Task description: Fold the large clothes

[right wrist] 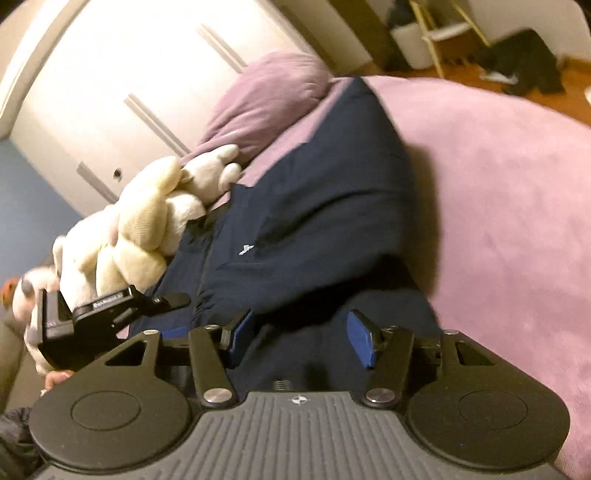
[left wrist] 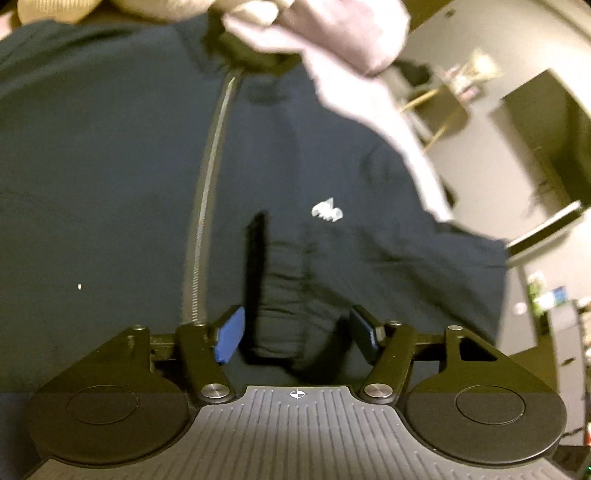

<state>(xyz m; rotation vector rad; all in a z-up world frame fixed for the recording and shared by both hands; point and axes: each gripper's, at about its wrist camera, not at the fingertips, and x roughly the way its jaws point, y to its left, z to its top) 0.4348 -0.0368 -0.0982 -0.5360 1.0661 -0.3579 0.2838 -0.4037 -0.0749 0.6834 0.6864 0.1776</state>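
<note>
A large navy zip jacket (left wrist: 147, 166) with a small white chest logo (left wrist: 327, 211) lies spread on a pink bed cover (right wrist: 498, 192); it also shows in the right wrist view (right wrist: 317, 206). My left gripper (left wrist: 295, 332) is open right over the jacket's ribbed hem, its blue pads (left wrist: 231, 334) on either side of a bunched fold. My right gripper (right wrist: 301, 338) is open over the jacket's lower edge, with cloth between the pads. The left gripper (right wrist: 110, 314) shows at the right wrist view's left side.
A cream plush toy (right wrist: 147, 229) lies against the jacket's left side, next to a pink pillow (right wrist: 266, 99). White wardrobe doors (right wrist: 129, 74) stand behind the bed. A chair (right wrist: 447, 29) and dark clothes (right wrist: 524, 62) are on the wooden floor beyond.
</note>
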